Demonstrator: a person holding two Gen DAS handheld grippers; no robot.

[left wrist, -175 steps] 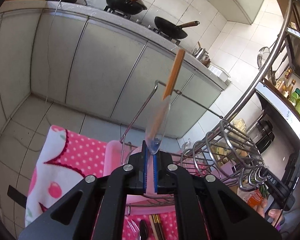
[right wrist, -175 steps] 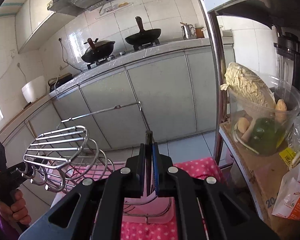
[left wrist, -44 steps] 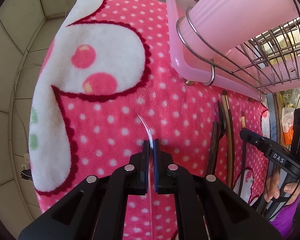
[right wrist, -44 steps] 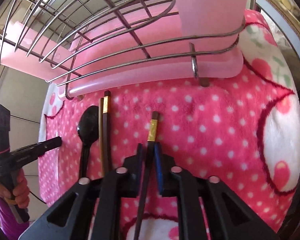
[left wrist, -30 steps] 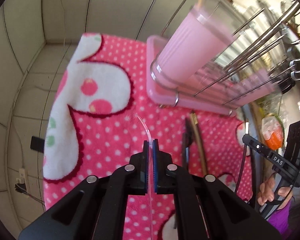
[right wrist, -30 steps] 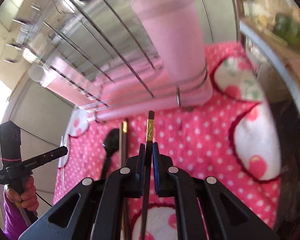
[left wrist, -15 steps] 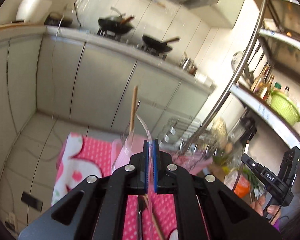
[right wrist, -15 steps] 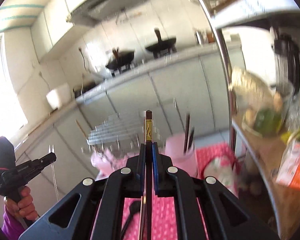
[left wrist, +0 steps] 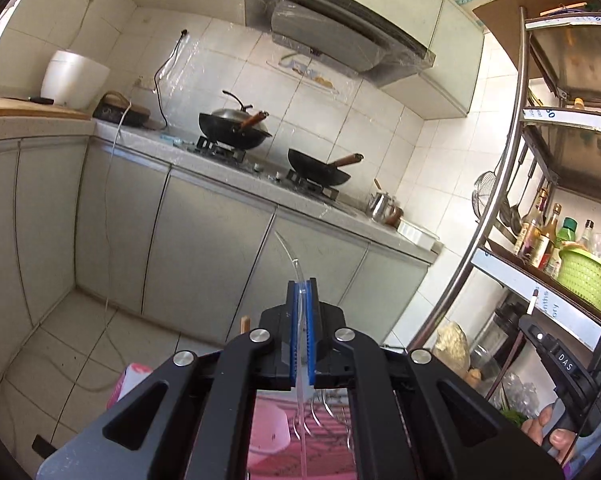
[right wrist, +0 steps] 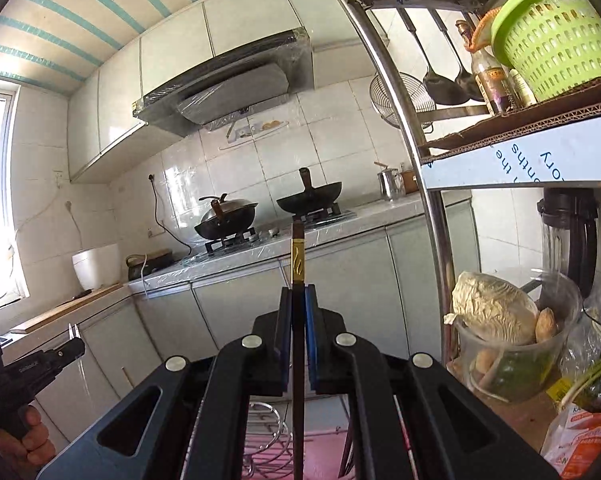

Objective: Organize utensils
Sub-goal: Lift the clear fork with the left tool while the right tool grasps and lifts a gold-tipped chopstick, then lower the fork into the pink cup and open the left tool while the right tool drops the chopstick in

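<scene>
Holding both tools upright: left gripper (left wrist: 300, 332) clenches a clear plastic fork (left wrist: 296, 276), right gripper (right wrist: 296, 332) a dark chopstick (right wrist: 297, 256). Lower each vertically, tip toward 6 o'clock.

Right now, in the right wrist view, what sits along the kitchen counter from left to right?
White pot → dark cooker → lidded wok → open wok → steel kettle.
</scene>
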